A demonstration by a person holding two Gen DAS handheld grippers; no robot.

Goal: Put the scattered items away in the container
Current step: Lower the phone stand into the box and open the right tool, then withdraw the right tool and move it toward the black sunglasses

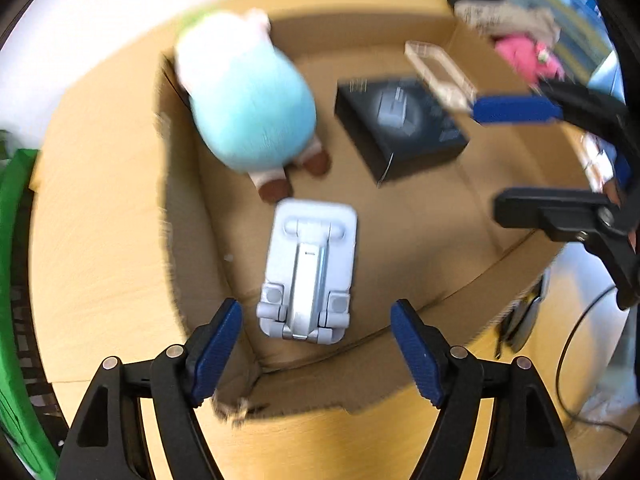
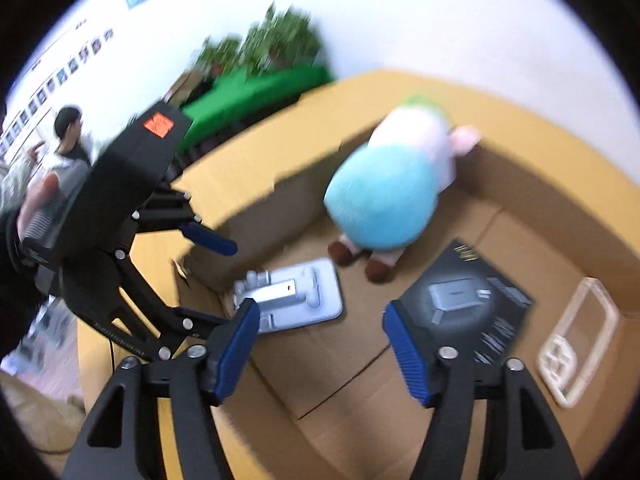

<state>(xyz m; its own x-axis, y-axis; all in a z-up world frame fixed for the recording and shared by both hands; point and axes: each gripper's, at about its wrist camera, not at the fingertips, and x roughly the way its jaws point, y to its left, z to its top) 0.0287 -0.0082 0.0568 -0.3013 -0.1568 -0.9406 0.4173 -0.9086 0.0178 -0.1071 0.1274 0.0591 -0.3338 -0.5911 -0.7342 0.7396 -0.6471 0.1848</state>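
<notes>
An open cardboard box [image 1: 404, 236] [image 2: 352, 364] sits on the wooden table. Inside lie a blue-and-white plush toy [image 1: 248, 112] [image 2: 384, 196], a folded white phone stand [image 1: 310, 268] [image 2: 296, 300], a black product box [image 1: 400, 124] [image 2: 468, 304] and a clear phone case [image 1: 438, 70] [image 2: 576, 340]. My left gripper [image 1: 316, 344] is open and empty above the box's near edge, just short of the stand. My right gripper [image 2: 320, 344] is open and empty over the box; it shows in the left wrist view [image 1: 516, 152] beside the case. The left gripper also shows in the right wrist view [image 2: 204, 276].
The light wooden table [image 1: 100, 240] surrounds the box. A green crate [image 1: 16, 280] [image 2: 256, 92] stands to the left, with plants [image 2: 276, 40] behind it. Pink and beige items [image 1: 524, 56] lie at the far right. A cable [image 1: 576, 340] runs at the right. A person [image 2: 68, 140] stands in the background.
</notes>
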